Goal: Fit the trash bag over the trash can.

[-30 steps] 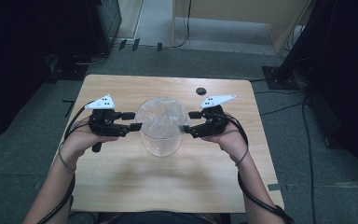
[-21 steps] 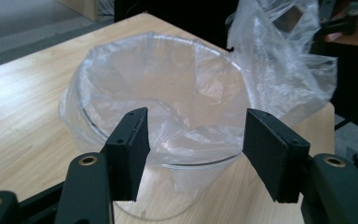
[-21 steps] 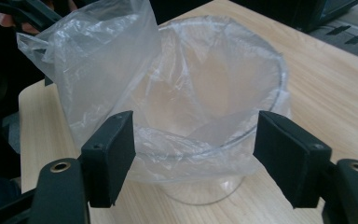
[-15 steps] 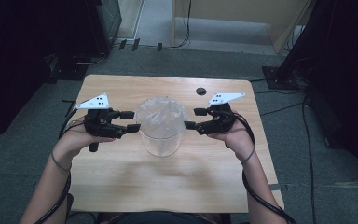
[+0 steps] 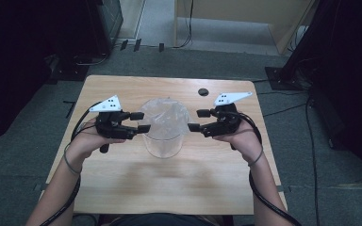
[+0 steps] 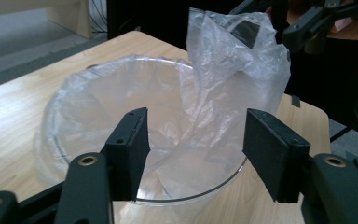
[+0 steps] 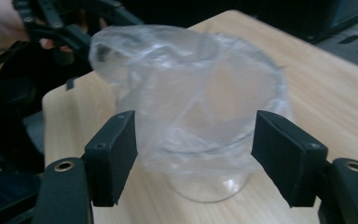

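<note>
A clear round container (image 5: 164,139) stands mid-table, lined with a thin transparent plastic bag (image 5: 165,117). One side of the bag (image 6: 235,60) sticks up crumpled above the rim (image 6: 186,199). My left gripper (image 5: 141,121) hovers at the container's left side, open. Its jaws have just been closing a little, and they (image 6: 196,154) press on nothing. At the right side my right gripper (image 5: 198,120) is open too, facing the bag (image 7: 182,70) and the container (image 7: 209,186) just short of them (image 7: 193,156). Each gripper shows in the other's view, beyond the bag (image 6: 307,23) (image 7: 60,32).
A small black round piece (image 5: 203,92) lies on the wooden table (image 5: 169,188) behind the right gripper. Cables trail from both grippers down the forearms. Dark equipment and a light wooden cabinet (image 5: 235,14) stand on the floor beyond the table's far edge.
Both grippers have barely shifted beside the container. The bag and the container stand as before.
</note>
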The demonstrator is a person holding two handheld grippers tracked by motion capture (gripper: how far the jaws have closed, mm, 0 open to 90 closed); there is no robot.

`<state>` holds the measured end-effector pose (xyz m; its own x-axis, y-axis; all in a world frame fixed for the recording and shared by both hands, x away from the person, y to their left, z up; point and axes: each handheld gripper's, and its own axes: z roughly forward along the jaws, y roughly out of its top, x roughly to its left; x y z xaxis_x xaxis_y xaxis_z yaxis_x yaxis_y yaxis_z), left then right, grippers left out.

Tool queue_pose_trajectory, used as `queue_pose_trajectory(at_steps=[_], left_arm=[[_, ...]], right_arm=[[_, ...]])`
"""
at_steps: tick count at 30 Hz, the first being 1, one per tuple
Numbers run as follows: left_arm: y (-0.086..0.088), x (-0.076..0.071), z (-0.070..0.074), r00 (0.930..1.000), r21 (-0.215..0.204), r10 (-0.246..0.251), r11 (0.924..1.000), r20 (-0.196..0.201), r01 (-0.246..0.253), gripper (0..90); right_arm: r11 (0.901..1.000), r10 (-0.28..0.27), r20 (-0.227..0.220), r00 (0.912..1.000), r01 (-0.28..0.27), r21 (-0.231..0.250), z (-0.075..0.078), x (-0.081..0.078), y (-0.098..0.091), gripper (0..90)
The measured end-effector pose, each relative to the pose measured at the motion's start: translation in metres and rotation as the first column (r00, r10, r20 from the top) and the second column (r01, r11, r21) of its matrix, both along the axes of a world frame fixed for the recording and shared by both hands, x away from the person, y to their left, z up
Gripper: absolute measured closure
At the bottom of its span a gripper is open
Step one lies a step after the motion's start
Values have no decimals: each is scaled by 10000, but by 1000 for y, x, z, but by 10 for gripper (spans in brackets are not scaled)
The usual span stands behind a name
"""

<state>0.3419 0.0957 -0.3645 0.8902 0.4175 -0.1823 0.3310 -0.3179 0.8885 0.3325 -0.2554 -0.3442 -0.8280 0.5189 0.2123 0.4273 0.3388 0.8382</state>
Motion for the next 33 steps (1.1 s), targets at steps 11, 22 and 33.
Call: queue_pose_trajectory(at_steps=[11, 22, 33], left_arm=[[6, 2, 1, 9991, -81, 103, 9999, -411, -107, 864], [29, -10, 5, 9991, 58, -28, 10000, -431, 30, 896], [27, -8, -23, 9906, 553, -523, 9967, -1266, 597, 874]], right_arm=[[9948, 1021, -237, 9945, -1019, 78, -17, 3, 26, 727], [9956, 939, -488, 9944, -941, -12, -6, 3, 1, 900], [9694, 2099, -1437, 9671, -2250, -982, -25, 2, 18, 885]])
